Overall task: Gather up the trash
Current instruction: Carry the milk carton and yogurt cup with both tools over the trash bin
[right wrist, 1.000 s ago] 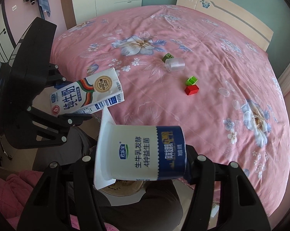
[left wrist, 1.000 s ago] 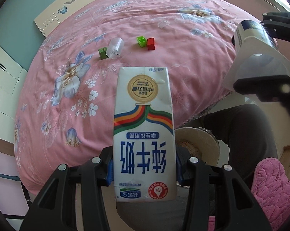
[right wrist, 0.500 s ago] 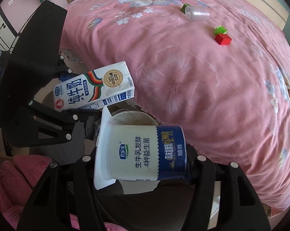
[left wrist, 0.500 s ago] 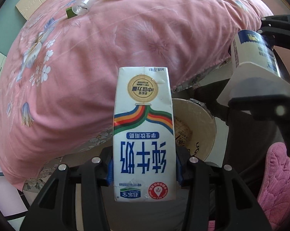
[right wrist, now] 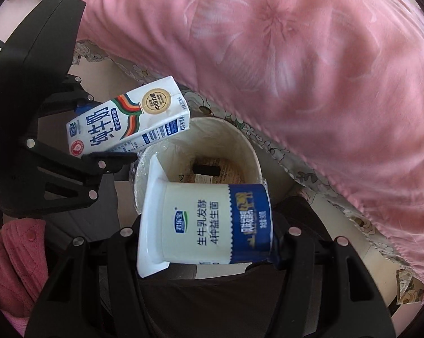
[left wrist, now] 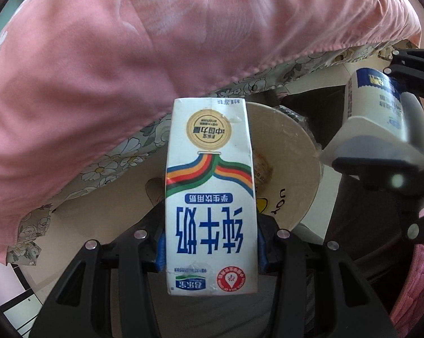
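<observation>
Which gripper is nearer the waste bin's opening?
Right, narrowly, as far as the views show. The right gripper holds the yogurt cup over the waste bin; the left gripper holds the milk carton over its rim.

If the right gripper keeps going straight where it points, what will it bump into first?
Most likely the round bin below. The right gripper, holding the yogurt cup, points down at its open mouth, though depth is hard to judge.
</observation>
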Motion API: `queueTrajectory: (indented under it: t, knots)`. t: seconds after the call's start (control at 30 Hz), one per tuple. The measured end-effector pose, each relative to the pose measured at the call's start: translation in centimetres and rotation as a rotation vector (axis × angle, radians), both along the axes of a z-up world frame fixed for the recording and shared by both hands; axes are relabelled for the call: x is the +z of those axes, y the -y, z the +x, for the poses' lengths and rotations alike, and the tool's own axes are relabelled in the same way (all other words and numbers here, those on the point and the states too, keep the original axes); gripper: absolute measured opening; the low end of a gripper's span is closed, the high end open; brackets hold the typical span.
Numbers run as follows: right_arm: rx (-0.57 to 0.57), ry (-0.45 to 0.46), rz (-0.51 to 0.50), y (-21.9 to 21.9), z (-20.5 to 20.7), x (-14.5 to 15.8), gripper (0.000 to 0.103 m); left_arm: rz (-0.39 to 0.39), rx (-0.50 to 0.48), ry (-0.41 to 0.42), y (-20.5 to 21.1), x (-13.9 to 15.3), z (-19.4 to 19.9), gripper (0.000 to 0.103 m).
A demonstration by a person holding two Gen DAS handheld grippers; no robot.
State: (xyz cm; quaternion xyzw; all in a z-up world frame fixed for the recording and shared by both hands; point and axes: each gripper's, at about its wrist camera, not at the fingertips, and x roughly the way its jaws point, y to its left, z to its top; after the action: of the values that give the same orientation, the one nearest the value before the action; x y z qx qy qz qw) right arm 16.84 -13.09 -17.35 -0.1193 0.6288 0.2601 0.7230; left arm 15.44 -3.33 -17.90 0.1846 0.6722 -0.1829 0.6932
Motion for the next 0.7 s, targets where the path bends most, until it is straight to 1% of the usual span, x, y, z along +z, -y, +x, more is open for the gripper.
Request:
queueTrajectory:
  t: [0.33, 0.7]
  knots:
    - [-0.049, -0.101, -0.018, -0.7, 0.4, -6.0, 0.06, 0.002, 0.078, -0.094, 0.0, -4.9, 1.3, 0.049]
    - [-0.083, -0.204, -0.052, -1.4, 1.3, -11.6, 0.06, 0.02, 0.162, -0.185, -0.7, -9.7, 1.6, 0.049]
